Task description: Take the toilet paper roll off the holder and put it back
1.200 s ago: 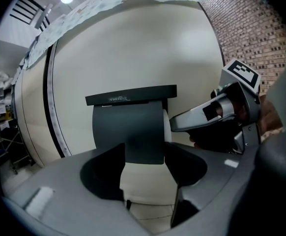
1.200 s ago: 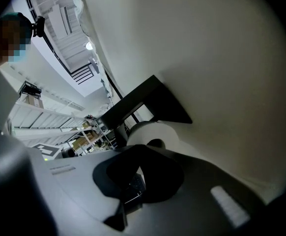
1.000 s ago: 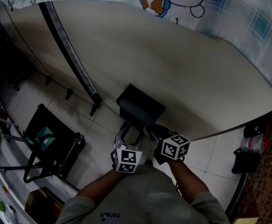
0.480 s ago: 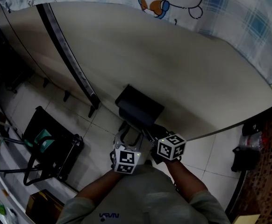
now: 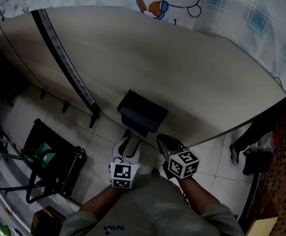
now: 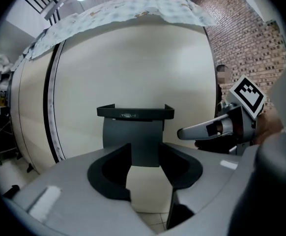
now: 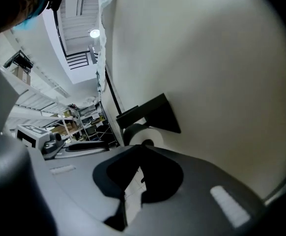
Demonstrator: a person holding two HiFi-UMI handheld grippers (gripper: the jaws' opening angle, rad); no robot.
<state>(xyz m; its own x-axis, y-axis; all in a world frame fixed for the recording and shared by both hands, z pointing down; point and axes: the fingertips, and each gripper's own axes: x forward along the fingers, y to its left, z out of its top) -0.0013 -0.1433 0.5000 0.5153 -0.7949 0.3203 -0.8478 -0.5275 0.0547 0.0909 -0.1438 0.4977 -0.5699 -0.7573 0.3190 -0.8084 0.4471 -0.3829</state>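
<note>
The dark toilet paper holder [image 5: 142, 113] is fixed to the cream wall panel. In the right gripper view the white roll [image 7: 144, 133] sits under the holder's black lid [image 7: 148, 113]. In the left gripper view the holder [image 6: 134, 113] faces me with a grey front below its lid. My left gripper [image 5: 126, 145] hangs just short of the holder; its jaws [image 6: 144, 154] have just been closing and stand open with nothing between them. My right gripper [image 5: 165, 143] is beside it, shut and empty, tips [image 7: 141, 150] pointing at the roll. Neither gripper touches holder or roll.
A black strip [image 5: 64, 63] runs down the wall panel at left. A black folding cart [image 5: 49, 161] stands on the tiled floor at lower left. A person's leg and shoe [image 5: 241, 141] are at the right edge. Shelving [image 7: 79, 119] stands far left.
Both grippers have drawn back from the holder and sit lower in the head view. The left jaws are narrower than before. A person's leg has come into view at right.
</note>
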